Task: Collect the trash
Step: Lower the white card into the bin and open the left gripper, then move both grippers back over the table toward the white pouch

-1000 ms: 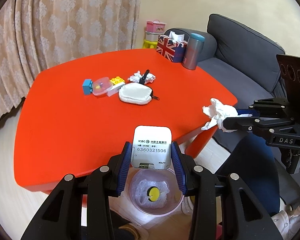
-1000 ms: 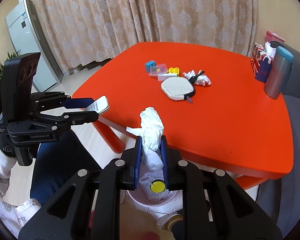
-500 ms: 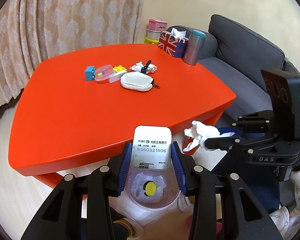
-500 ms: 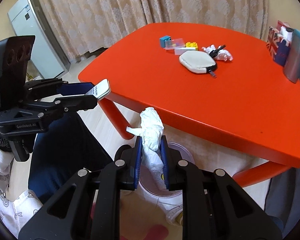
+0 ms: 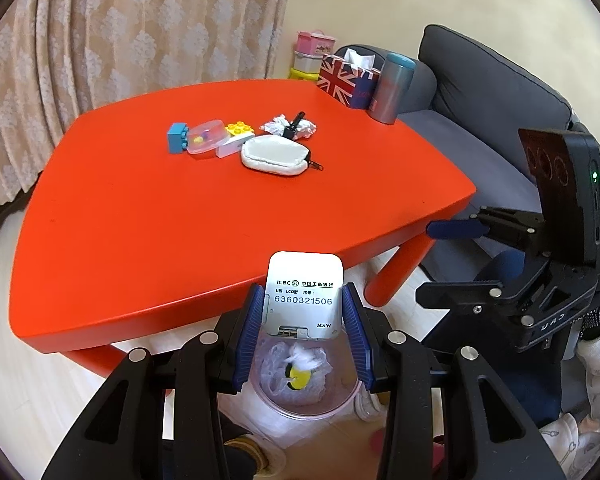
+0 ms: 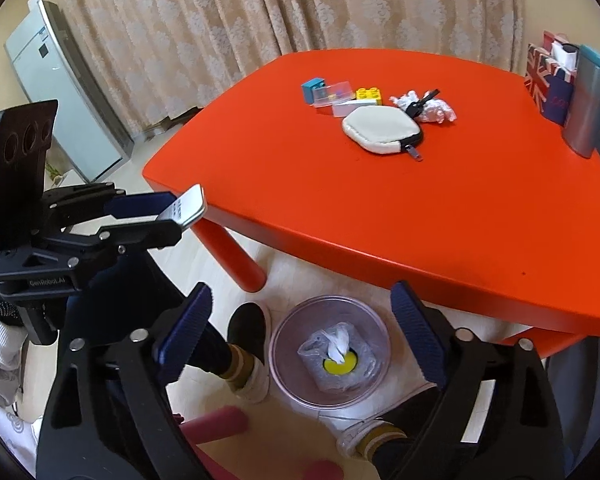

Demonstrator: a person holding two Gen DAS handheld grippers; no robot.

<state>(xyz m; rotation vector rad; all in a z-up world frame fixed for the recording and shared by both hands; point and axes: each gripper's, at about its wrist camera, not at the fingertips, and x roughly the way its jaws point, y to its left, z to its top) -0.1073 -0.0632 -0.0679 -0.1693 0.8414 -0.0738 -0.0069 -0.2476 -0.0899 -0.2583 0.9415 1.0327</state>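
Colours around the orange-red counter (image 5: 148, 216)

Beige damask curtain (image 6: 260, 12), grey sofa (image 5: 500, 92), Union Jack tissue box (image 5: 346, 82), white pouch (image 6: 380, 128), blue-padded black tools, white tissue (image 6: 340, 344) in a clear pink-tinged bin (image 6: 278, 354).

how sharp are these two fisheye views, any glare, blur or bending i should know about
Left wrist view: the print on the white card in the left gripper is crisp; its top edge is washed out by glare; the red table bows strongly. Right wrist view: the right gripper and the bin below look sharp; the curtain curves at the rim, corners black.
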